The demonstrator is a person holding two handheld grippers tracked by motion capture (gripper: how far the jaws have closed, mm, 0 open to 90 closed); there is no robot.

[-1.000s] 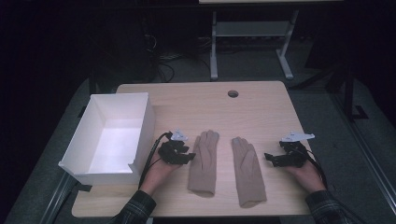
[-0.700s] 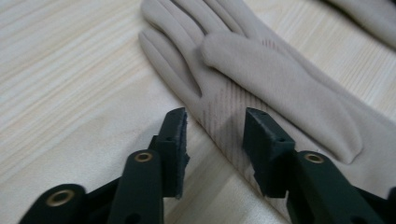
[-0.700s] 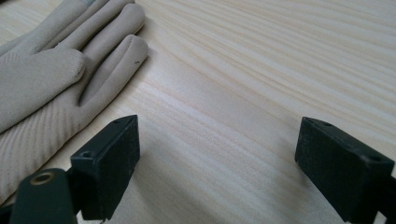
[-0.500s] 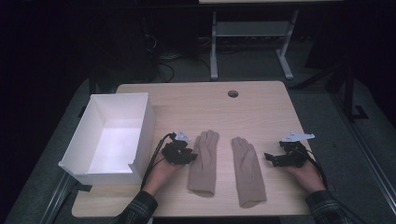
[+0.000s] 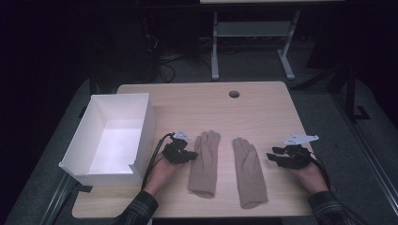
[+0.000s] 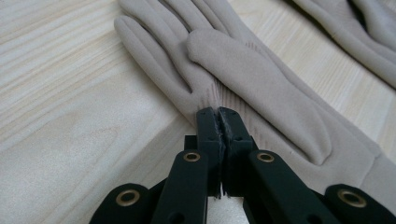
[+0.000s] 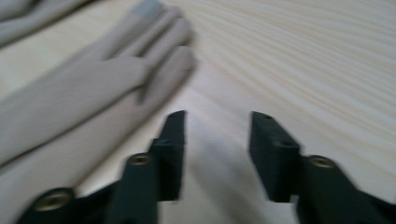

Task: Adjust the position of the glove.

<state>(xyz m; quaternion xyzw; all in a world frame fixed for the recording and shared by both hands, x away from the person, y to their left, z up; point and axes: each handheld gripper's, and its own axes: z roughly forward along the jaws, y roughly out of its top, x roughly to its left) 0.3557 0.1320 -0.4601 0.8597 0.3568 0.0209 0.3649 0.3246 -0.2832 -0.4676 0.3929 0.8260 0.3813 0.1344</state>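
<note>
1. Work in hand looks like clearing a pair of beige gloves off the counter (image 5: 187,105), probably into the white box (image 5: 89,174) at the left. Judged stage: very start. Both gloves lie flat on the wood, the box interior looks bare, nothing lifted.

2. Left claw (image 6: 218,114): jaws pressed together, tips at the edge of the left glove (image 6: 243,74), just below where its little finger meets the palm. Small creases in the cloth run to the tips, so it seems to pinch a bit of fabric. In the high view this claw (image 5: 190,154) sits just beside that glove (image 5: 205,164), between glove and box.

3. Right claw (image 7: 215,122): jaws spread, bare wood between them, right glove (image 7: 70,98) off to one side and not touched. High view: the claw (image 5: 272,157) is near the right glove (image 5: 248,171) but apart from it.

4. Left to do, by my reading: lift the pinched glove, carry it to the box, then take the second one.

5. Materials:
   - Gloves: soft matte knit or suede-like cloth, limp, long slim fingers, thumb folded across the palm. One fingertip on the right glove carries a grey patch.
   - Counter: pale wood grain, rounded corners, a round cable hole (image 5: 234,94) near the far edge.
   - Box: white, rectangular, open top, thin stiff walls, likely card.
</note>
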